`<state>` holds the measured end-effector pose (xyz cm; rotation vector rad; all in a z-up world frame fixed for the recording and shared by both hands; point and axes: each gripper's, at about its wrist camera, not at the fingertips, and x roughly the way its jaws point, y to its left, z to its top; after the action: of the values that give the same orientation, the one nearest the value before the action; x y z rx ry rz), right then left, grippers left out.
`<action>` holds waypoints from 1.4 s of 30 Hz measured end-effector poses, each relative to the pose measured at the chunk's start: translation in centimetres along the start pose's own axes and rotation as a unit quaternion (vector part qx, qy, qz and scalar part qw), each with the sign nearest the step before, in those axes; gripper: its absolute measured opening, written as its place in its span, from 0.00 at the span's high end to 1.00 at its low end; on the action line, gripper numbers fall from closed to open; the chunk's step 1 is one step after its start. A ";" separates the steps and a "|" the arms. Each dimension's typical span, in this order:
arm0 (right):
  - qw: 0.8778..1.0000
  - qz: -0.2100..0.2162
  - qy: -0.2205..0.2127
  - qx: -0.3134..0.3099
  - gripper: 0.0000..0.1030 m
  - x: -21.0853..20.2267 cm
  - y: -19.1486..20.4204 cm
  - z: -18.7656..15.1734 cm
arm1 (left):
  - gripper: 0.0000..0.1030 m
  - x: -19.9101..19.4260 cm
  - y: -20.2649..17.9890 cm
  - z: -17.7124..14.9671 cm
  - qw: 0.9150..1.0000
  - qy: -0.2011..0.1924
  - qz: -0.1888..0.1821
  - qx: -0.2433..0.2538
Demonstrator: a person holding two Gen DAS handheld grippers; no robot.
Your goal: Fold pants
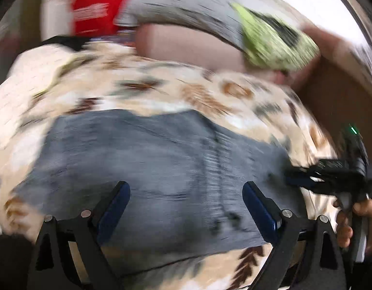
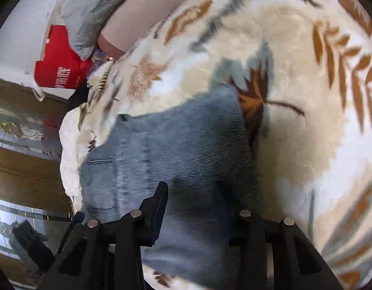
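The grey-blue corduroy pants (image 1: 161, 159) lie folded on a cream blanket with a leaf print (image 1: 161, 89). My left gripper (image 1: 186, 193) is open just above the near part of the pants, holding nothing; this view is motion-blurred. My right gripper (image 1: 307, 176) comes in from the right at the pants' right edge. In the right wrist view the pants (image 2: 176, 149) lie under my right gripper (image 2: 190, 193). Its jaws stand apart with the cloth between and under them. The right finger is half hidden in shadow. A back pocket seam shows on the left.
The blanket (image 2: 307, 96) covers a bed. At its head lie a grey pillow (image 1: 186, 2), a pink one (image 1: 186, 46) and a green patterned cloth (image 1: 275, 38). A red bag (image 2: 57, 70) stands by the wall. A wooden floor (image 2: 24, 176) lies past the bed edge.
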<state>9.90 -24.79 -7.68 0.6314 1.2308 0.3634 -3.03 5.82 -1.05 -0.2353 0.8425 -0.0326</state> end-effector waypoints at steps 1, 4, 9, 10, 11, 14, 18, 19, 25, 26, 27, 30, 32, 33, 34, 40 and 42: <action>1.000 0.003 -0.002 -0.017 0.58 -0.6 1.2 -0.3 | 0.09 -0.9 1.9 -0.2 0.999 -0.005 0.004 -0.033; 0.998 0.040 0.011 -0.051 0.53 -0.5 4.4 -2.0 | 0.09 -2.5 7.0 -1.2 0.991 -0.009 0.025 -0.128; 0.987 0.105 0.084 -0.085 0.47 3.6 10.5 -4.8 | 0.09 -2.2 12.6 -2.7 0.968 0.016 0.000 -0.250; 0.985 0.113 0.095 -0.090 0.47 4.3 11.3 -5.3 | 0.09 -2.0 12.9 -2.8 0.965 0.018 -0.006 -0.262; 0.983 0.122 0.105 -0.091 0.47 5.3 12.6 -5.4 | 0.09 -1.8 13.7 -3.0 0.961 0.018 -0.010 -0.277; 0.979 0.145 0.126 -0.063 0.47 7.8 14.3 -4.4 | 0.09 -0.9 15.6 -3.3 0.949 0.026 -0.032 -0.313; 0.986 0.045 0.145 -0.069 0.32 12.6 14.3 -3.7 | 0.09 0.9 17.7 -4.0 0.929 0.045 -0.059 -0.362; 0.986 0.046 0.156 -0.045 0.32 13.5 13.4 -3.6 | 0.09 1.3 18.1 -4.1 0.925 0.053 -0.069 -0.370; 0.989 0.052 0.119 -0.065 0.33 10.1 15.4 -3.2 | 0.09 1.9 19.4 -3.6 0.918 0.037 -0.081 -0.387; 0.989 0.044 0.121 -0.071 0.32 10.5 15.5 -3.2 | 0.09 1.9 19.6 -3.5 0.917 0.034 -0.077 -0.389; 0.988 0.026 0.138 -0.072 0.32 12.0 15.1 -3.4 | 0.09 2.1 19.7 -3.3 0.916 0.035 -0.077 -0.393; 0.988 0.029 0.143 -0.051 0.32 12.6 14.3 -3.8 | 0.09 2.5 19.8 -2.6 0.916 0.031 -0.079 -0.391; 0.986 0.052 0.151 -0.043 0.31 11.2 15.0 -3.9 | 0.10 2.4 19.8 -2.3 0.915 0.025 -0.082 -0.394; 0.987 0.054 0.145 -0.050 0.31 10.9 15.5 -3.9 | 0.16 2.3 19.8 -2.1 0.917 0.018 -0.086 -0.389; 0.987 0.054 0.136 -0.064 0.31 10.5 16.0 -3.9 | 0.21 2.3 19.7 -1.8 0.920 0.015 -0.081 -0.383; 0.985 0.072 0.159 -0.015 0.31 12.1 13.9 -3.3 | 0.51 3.5 19.9 -1.8 0.922 0.035 -0.060 -0.382; 0.984 0.070 0.160 -0.019 0.31 11.0 13.8 -3.3 | 0.58 3.5 20.0 -1.7 0.921 0.037 -0.055 -0.384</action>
<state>11.16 -6.84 -7.98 0.6444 1.4843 0.6232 -3.28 24.50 -9.06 -1.0279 0.8846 0.1909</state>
